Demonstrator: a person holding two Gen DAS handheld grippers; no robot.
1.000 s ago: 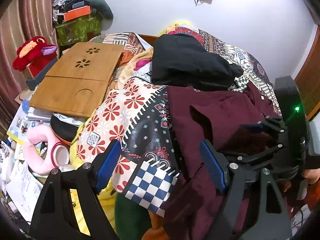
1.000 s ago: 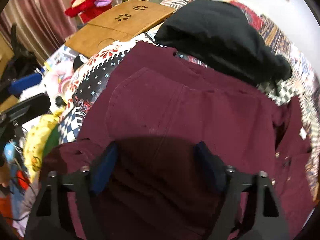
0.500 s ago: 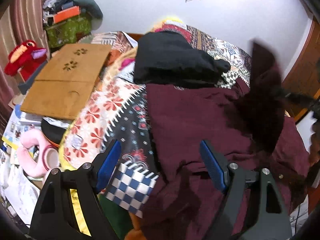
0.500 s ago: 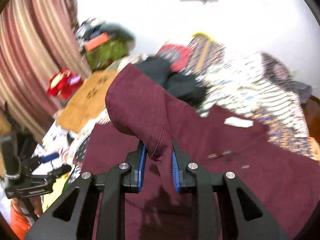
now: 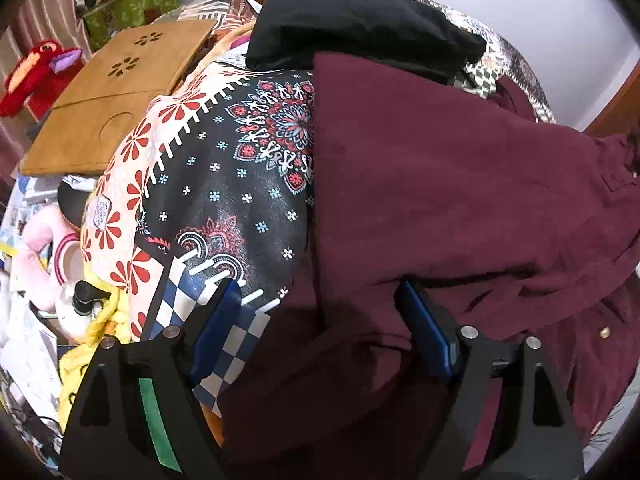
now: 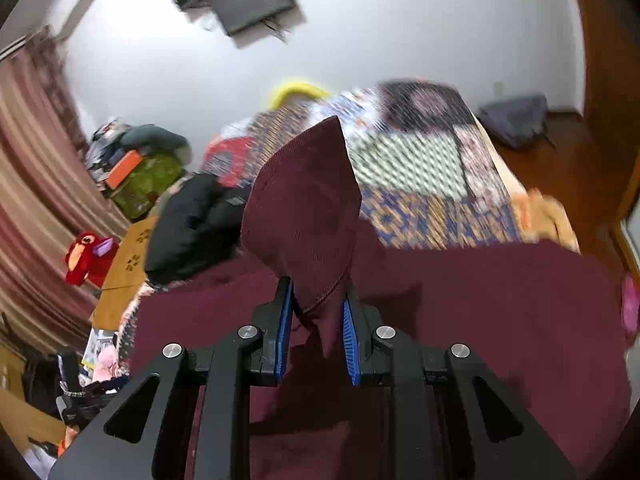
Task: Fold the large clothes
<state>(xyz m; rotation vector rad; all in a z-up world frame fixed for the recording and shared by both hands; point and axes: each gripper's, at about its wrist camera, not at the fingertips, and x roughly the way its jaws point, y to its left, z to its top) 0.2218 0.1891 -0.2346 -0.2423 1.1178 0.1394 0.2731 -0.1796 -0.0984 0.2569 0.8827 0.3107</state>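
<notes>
A maroon garment (image 5: 440,184) lies spread over a patterned quilt (image 5: 224,184) on a bed, filling the right half of the left wrist view from about 12 o'clock round to 5 o'clock. Its straight left edge runs from near 12 o'clock down toward 6 o'clock, so its long axis appears to lie roughly along the line of the left gripper's fingers. The left gripper (image 5: 316,332) has its jaws wide apart and holds nothing; it hangs low over the garment's near end, its right blue pad (image 5: 424,336) over maroon cloth, its left pad over the quilt's checkered patch. The garment's left edge falls between the two pads. In the right wrist view, the right gripper (image 6: 314,330) is clamped on a bunched fold of the same maroon garment (image 6: 480,312), which stands up between the pads as a pointed peak toward 12 o'clock. The rest of the cloth spreads below and out to 3 o'clock. A black garment (image 5: 352,28) sits at the far end of the bed, at 12 o'clock, just touching the maroon one. Judging from this, the right hand has the lifted part to carry across, while the left is the nearer one to pin or take the near left edge.
</notes>
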